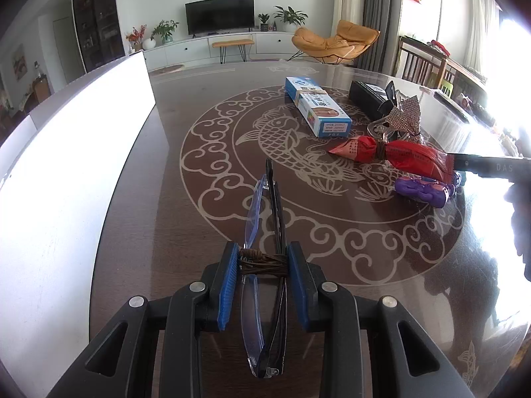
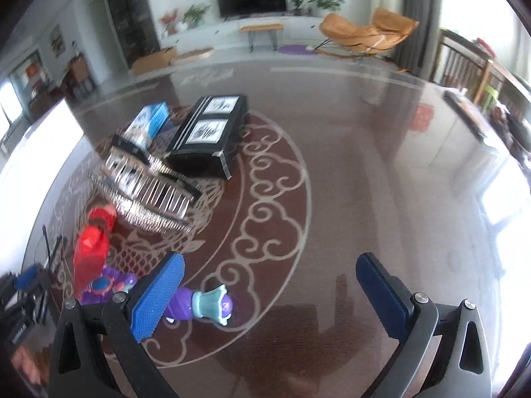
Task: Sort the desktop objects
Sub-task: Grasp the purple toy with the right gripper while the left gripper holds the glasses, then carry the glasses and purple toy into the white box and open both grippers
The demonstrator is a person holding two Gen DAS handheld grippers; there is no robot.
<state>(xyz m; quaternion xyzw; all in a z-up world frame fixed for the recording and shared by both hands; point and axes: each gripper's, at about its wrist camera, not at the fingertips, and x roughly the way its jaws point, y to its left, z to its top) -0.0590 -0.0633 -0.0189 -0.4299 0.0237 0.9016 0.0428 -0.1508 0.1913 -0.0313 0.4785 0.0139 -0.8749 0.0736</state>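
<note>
Blue rubber pads of the left gripper (image 1: 262, 262) are closed narrowly on a pair of folded rimless glasses with clear bluish lenses and thin black arms, bound with brown cord (image 1: 265, 232). The glasses point forward between the jaws, just above the dark glossy table with a pale carp pattern (image 1: 205, 152), beside a tall white box (image 1: 76, 165) on the left. This looks like the carrying step of sorting; next would be setting the glasses down, perhaps in that box. The right gripper (image 2: 268, 285) hangs wide and empty near a purple and teal plastic toy (image 2: 202, 305).
</note>
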